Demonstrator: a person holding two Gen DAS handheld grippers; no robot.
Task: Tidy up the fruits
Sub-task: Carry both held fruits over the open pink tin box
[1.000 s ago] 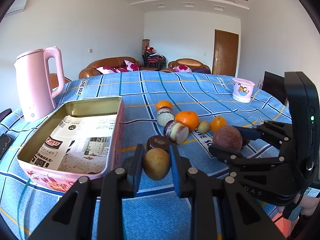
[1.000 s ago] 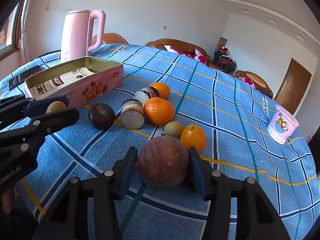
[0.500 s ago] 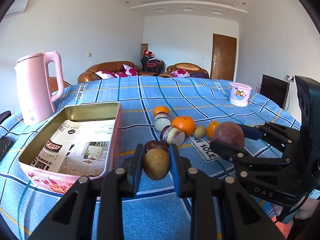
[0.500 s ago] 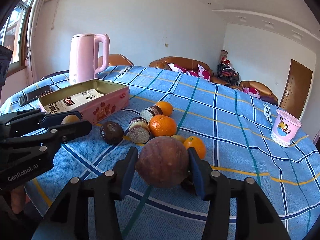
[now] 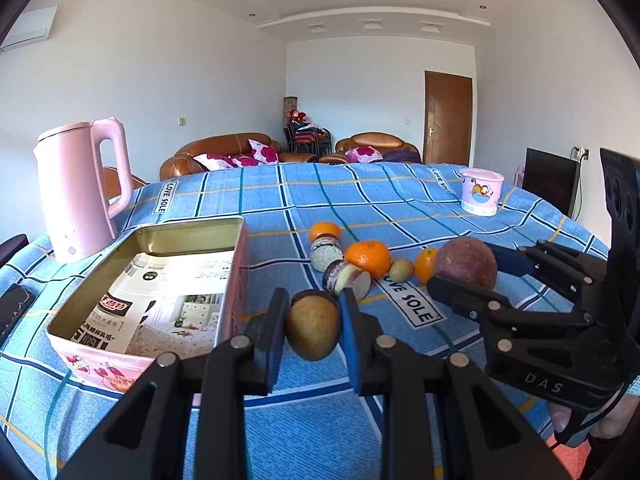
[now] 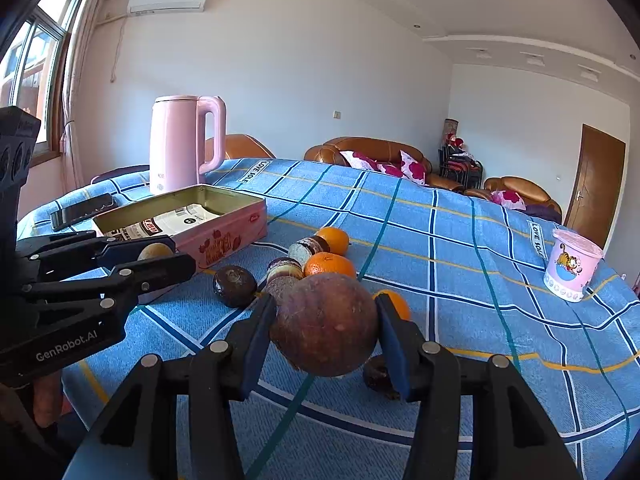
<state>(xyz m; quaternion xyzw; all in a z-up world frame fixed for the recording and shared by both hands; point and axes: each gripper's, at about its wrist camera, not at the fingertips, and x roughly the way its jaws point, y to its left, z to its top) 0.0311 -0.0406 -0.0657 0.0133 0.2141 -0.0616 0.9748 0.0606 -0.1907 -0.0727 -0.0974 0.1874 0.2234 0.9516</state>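
My left gripper point(image 5: 313, 330) is shut on a yellow-brown kiwi point(image 5: 313, 328) and holds it above the table, just right of the pink tin box point(image 5: 236, 280). My right gripper point(image 6: 326, 324) is shut on a large round brown fruit point(image 6: 326, 324), lifted above the cloth; it also shows in the left wrist view point(image 5: 466, 264). On the blue cloth lie a big orange point(image 5: 368, 257), two small oranges point(image 5: 425, 264), a small green fruit point(image 5: 401, 269), a dark round fruit point(image 6: 235, 286) and two cut purple pieces point(image 5: 347, 278).
A pink kettle point(image 5: 78, 188) stands behind the tin box, which holds printed paper. A pink cartoon cup point(image 6: 572, 266) stands at the far right. A black phone point(image 6: 82, 210) lies at the left edge. A dark small fruit point(image 6: 378, 374) lies under the right gripper.
Both grippers have risen with their fruits and the views tilt up; the fruits on the cloth look lower and farther. Both grips are unchanged.
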